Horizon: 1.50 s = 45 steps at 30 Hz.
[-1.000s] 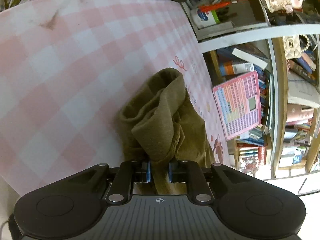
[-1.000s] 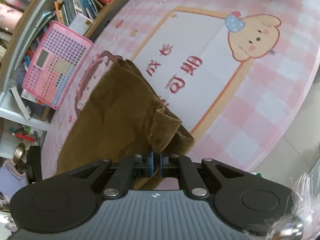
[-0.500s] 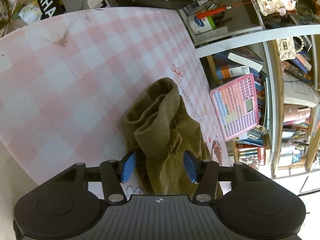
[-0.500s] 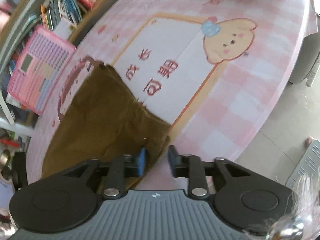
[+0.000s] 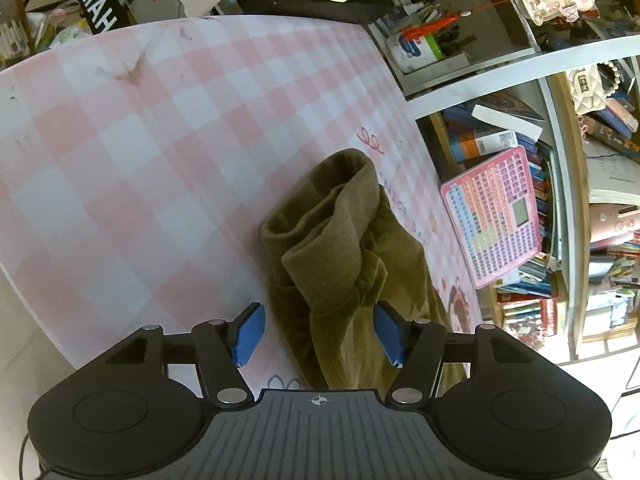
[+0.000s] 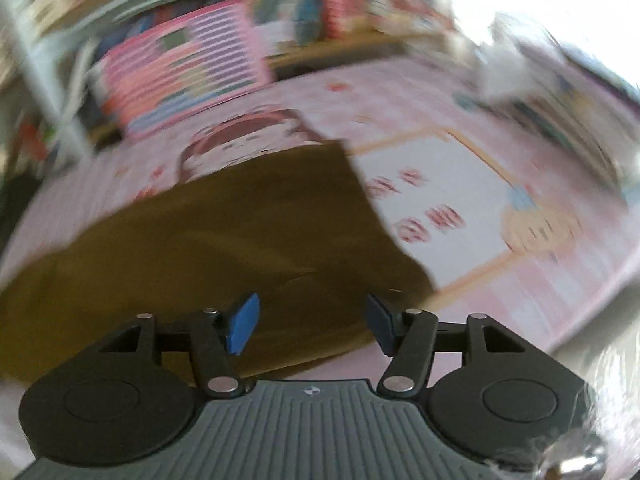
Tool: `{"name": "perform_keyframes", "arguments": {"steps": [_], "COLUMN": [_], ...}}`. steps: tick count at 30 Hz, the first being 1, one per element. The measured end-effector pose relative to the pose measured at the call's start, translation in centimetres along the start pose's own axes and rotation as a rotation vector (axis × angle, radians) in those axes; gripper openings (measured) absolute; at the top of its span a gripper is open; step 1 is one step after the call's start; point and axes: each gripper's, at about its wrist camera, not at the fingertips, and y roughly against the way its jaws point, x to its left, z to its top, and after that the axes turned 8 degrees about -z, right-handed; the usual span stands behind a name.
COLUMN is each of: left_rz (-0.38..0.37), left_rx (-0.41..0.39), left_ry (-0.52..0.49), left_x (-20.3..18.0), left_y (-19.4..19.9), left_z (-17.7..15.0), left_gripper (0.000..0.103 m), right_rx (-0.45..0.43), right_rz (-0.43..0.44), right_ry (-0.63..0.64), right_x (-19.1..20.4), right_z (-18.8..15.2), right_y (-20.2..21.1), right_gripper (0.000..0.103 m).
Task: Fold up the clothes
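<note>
Left gripper (image 5: 318, 334): jaws are standing wide apart, holding nothing. The blue pads (image 5: 249, 333) are sitting on either side of a bunched fold of the olive-brown garment (image 5: 340, 248); the right-hand pad appears to be touching or just beside the cloth, the left-hand pad is clear of it with table showing in between.

The garment is lying on the pink checked table cover (image 5: 140, 152), toward its right edge in the left wrist view. Its far end is rolled up into a rounded hump, with a thick folded band crossing over the middle; the near end is running under the gripper body and out of sight.

Right gripper (image 6: 310, 326): jaws are likewise standing wide open, gripping nothing. The view is heavily motion-blurred. Both pads are hovering over the near part of the garment (image 6: 224, 240), which here is lying flat and broad, with a fairly straight right edge and a squared far corner. Cannot tell whether the pads are touching the cloth.

To the right of the garment in this view, the cover's white panel (image 6: 448, 184) with red characters and a cartoon figure is lying bare. A pink keyboard toy (image 5: 496, 216) is leaning against the bookshelf (image 5: 560, 184) beyond the table's right edge.
</note>
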Motion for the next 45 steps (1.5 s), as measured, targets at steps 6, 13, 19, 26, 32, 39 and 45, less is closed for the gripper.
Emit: {"name": "perform_keyframes", "arguments": {"steps": [6,13,19,26,32,39,45], "left_rz": [0.036,0.060,-0.076,0.030,0.090,0.257,0.321], "left_rx": [-0.047,-0.004,-0.086,0.033,0.033,-0.146,-0.213], "left_ry": [-0.030,-0.095,-0.438,-0.177,-0.261,-0.297,-0.296], "left_x": [-1.0,-1.4,-7.6,-1.0,-2.4,-3.6,-6.2], "left_y": [-1.1,-1.7,2.2,0.4,0.6,3.5,2.7], "left_z": [-0.1,0.2,-2.0,0.1,-0.1,-2.5,-6.8], "left_gripper": [0.055,0.018,0.016,0.017,0.032,0.075,0.079], "right_rx": [-0.006,0.054,0.064,0.082,0.117,0.014,-0.084], "right_rz": [-0.009,0.015,0.018,0.040,0.102,0.149,0.123], "right_ry": [0.167,0.186,0.203,0.225,0.182,0.149,0.197], "right_x": [3.2,3.6,4.0,4.0,2.8,1.2,-2.0], "right_z": [-0.6,-1.4,-1.1,-0.7,0.3,3.6,7.4], "right_y": [-2.5,-4.5,-5.0,-5.1,-5.2,-5.0,-7.1], "right_gripper": [0.058,0.058,0.060,0.061,0.063,0.062,0.056]}}
